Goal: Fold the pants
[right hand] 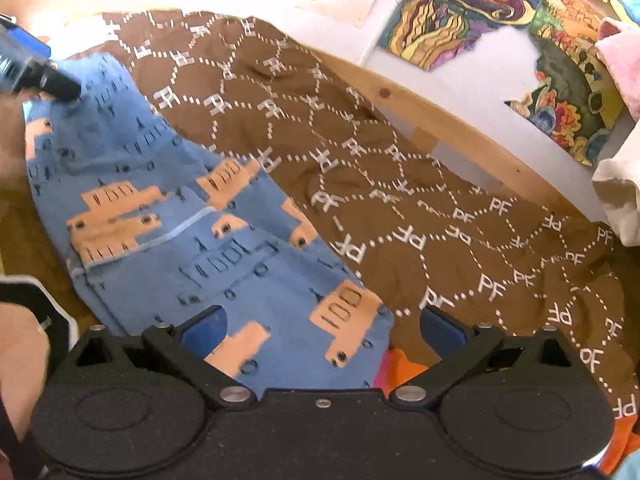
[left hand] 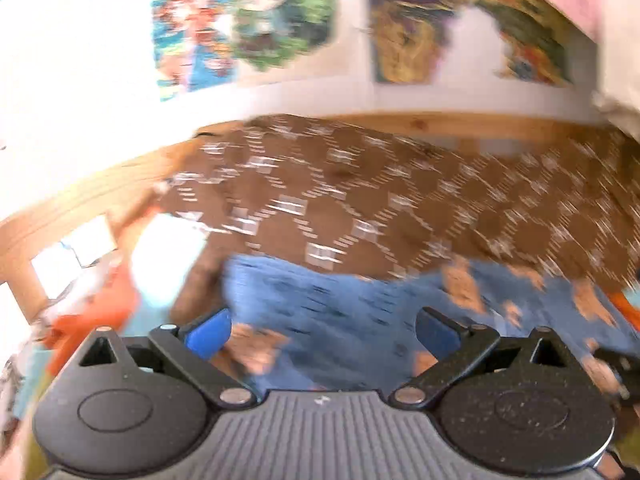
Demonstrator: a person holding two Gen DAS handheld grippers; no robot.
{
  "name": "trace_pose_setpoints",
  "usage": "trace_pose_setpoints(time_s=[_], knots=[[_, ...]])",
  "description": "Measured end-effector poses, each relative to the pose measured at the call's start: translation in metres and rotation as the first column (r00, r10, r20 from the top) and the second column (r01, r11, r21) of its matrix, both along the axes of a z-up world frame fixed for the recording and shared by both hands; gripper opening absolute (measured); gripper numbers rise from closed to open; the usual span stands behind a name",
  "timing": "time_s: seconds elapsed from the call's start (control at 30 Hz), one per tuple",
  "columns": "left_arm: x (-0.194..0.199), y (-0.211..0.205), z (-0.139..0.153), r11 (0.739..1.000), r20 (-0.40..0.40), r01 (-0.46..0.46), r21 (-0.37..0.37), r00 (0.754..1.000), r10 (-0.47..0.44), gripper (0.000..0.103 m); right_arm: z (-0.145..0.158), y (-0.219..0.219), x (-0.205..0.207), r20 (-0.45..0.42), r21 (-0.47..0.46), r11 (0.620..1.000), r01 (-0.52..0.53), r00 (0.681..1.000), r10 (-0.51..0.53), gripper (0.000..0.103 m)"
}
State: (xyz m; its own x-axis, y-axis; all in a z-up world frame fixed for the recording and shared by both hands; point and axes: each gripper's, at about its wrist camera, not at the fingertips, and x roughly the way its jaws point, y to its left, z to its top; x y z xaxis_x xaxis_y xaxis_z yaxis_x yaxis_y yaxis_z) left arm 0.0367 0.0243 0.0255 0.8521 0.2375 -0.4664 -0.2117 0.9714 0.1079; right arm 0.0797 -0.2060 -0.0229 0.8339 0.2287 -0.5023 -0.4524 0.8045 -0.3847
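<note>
Small blue pants (right hand: pixel 176 208) with orange truck prints lie flat on a brown patterned cloth (right hand: pixel 400 184). In the right wrist view they run from the far left down to my right gripper (right hand: pixel 322 330), which is open and empty just above their near end. My left gripper (left hand: pixel 322 330) is open and empty above the pants (left hand: pixel 340 312); that view is blurred. The left gripper also shows at the far left of the right wrist view (right hand: pixel 48 76), at the pants' far end.
A wooden frame (right hand: pixel 420 96) borders the brown cloth, with a white wall and colourful pictures (right hand: pixel 460 12) behind. Orange fabric (right hand: pixel 400 364) lies under the pants' near end. White and pink cloth (right hand: pixel 620 160) hangs at the right. A white object (left hand: pixel 168 248) sits at the left.
</note>
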Motion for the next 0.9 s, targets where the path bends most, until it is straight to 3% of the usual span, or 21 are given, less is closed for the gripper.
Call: trace_pose_setpoints(time_s=[0.17, 0.4, 0.6, 0.77, 0.9], knots=[[0.028, 0.047, 0.003, 0.992, -0.009, -0.035, -0.122, 0.999, 0.034, 0.086, 0.002, 0.013, -0.005, -0.014, 0.083, 0.995, -0.050, 0.999, 0.051, 0.102], [0.048, 0.087, -0.016, 0.957, -0.047, -0.094, -0.276, 0.995, 0.084, 0.083, -0.002, 0.037, -0.001, -0.004, 0.075, 0.993, -0.096, 0.995, 0.096, 0.102], [0.045, 0.084, -0.020, 0.970, -0.079, -0.068, -0.232, 0.996, 0.051, 0.079, -0.008, 0.067, 0.039, 0.030, 0.011, 0.997, -0.082, 0.996, 0.081, 0.102], [0.042, 0.081, -0.017, 0.959, -0.102, -0.080, -0.273, 0.993, 0.053, 0.079, -0.025, 0.094, 0.076, -0.026, -0.062, 0.997, -0.052, 0.998, 0.051, 0.102], [0.042, 0.080, -0.018, 0.954, -0.115, -0.087, -0.288, 0.992, 0.056, 0.078, -0.026, 0.101, 0.081, -0.011, -0.069, 0.995, -0.066, 0.998, 0.065, 0.102]])
